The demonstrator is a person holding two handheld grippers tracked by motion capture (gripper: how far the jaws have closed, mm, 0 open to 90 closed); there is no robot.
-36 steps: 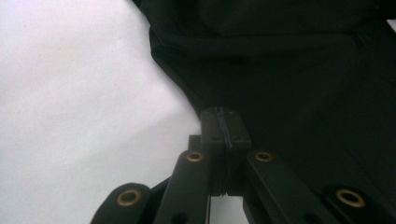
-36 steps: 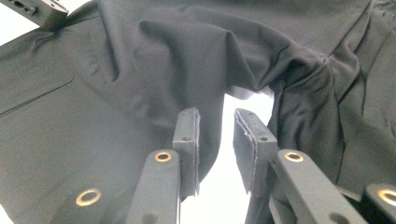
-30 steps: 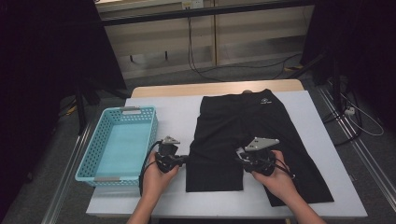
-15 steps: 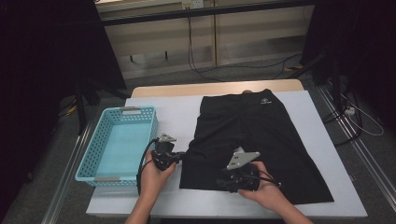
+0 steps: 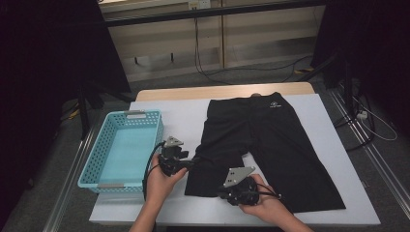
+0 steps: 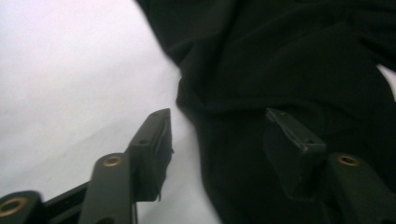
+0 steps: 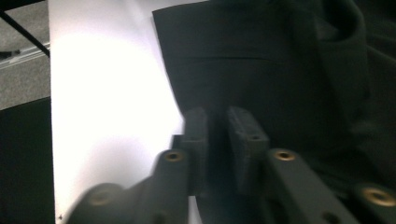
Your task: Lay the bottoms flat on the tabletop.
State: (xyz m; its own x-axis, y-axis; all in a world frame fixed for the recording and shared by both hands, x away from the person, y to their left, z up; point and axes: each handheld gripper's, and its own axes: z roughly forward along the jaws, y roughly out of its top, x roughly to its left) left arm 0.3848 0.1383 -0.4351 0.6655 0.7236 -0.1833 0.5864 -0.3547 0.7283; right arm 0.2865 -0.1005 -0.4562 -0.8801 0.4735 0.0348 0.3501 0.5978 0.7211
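A pair of black shorts (image 5: 270, 135) lies flat on the white table (image 5: 183, 116), waistband at the far side. My left gripper (image 5: 193, 162) is at the shorts' left edge. In the left gripper view it (image 6: 217, 121) stands open astride that edge, one jaw over the table, the other over the black cloth (image 6: 280, 56). My right gripper (image 5: 220, 193) points left at the near hem of the left leg. In the right gripper view its jaws (image 7: 217, 116) are almost together on the edge of the shorts (image 7: 261, 60).
A light blue plastic basket (image 5: 94, 157) sits empty at the table's left side, just left of my left hand. The table's near edge runs right below both hands. Cables lie on the floor beyond the table.
My right gripper has swung from the right leg of the shorts leftward and nearer to the left leg's hem. The left gripper has stayed at the shorts' left edge.
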